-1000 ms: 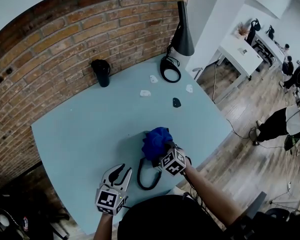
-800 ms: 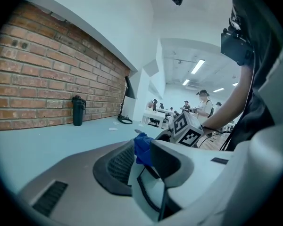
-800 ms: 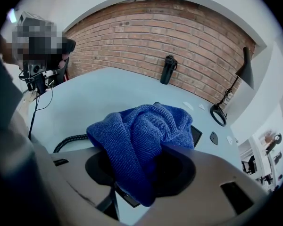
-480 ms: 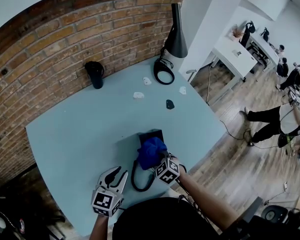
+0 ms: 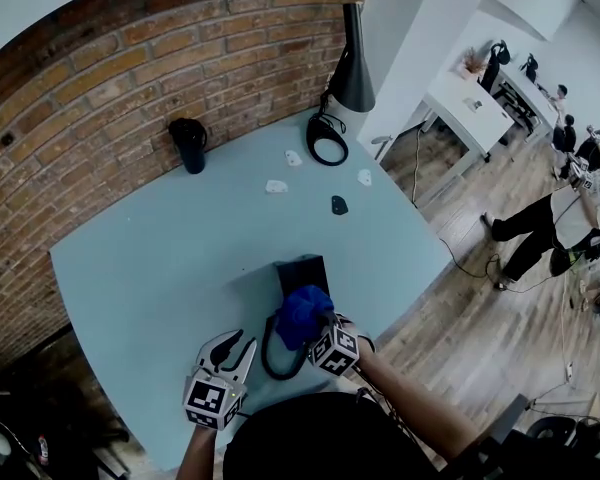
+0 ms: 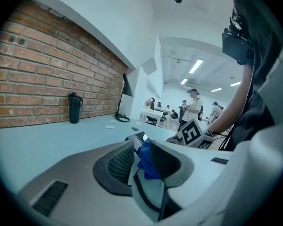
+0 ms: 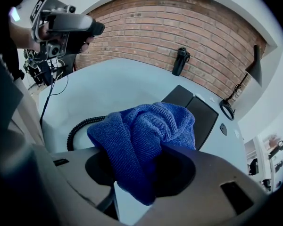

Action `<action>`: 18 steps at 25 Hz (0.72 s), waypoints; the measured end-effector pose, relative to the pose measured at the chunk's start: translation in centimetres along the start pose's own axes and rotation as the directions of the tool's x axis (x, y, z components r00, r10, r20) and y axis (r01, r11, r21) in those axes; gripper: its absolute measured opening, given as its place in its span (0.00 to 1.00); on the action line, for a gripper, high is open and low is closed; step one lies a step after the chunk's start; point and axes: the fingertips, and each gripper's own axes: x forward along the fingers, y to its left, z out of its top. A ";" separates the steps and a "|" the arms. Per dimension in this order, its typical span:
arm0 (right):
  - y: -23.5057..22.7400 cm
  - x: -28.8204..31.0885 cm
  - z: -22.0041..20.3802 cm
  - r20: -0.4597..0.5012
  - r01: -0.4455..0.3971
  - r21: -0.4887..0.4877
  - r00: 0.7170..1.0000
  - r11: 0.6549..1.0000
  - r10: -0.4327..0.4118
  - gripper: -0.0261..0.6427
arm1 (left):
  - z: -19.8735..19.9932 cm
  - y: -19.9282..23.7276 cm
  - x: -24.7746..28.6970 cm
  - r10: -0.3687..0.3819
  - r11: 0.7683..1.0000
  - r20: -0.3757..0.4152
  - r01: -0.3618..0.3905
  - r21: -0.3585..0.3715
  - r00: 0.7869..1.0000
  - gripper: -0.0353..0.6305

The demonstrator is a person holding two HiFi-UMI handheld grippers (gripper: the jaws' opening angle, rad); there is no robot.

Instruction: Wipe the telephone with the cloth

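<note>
We now hold the cloth (image 5: pixel 302 313) nearer us than before, baring the telephone's (image 5: pixel 300 271) far end on the table (image 5: pixel 150 258). Our right gripper (image 5: pixel 318 330) pinches the cloth; our left gripper (image 5: pixel 242 346) is narrowly parted and empty.

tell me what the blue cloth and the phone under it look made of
Cloth: likely microfibre or terry with a matte finish. Fine ribbed loops show and it folds softly. Telephone: dark, smooth, flat panels with a faint sheen, probably moulded plastic. Its cord: black and tightly coiled. It looks like rubbery plastic, but that is a guess.
</note>
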 end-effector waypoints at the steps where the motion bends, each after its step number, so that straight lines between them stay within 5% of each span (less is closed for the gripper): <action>1: 0.4 0.0 -0.2 -0.005 -0.007 -0.008 1.000 1.000 0.007 0.31 | -0.1 0.0 0.0 -0.001 1.000 -0.001 0.001 0.000 1.000 0.25; 18: 6.3 0.6 -2.5 -0.099 -0.185 -0.065 0.979 0.981 0.178 0.31 | -0.7 -0.1 -0.2 -0.003 1.000 -0.014 0.003 0.004 1.000 0.25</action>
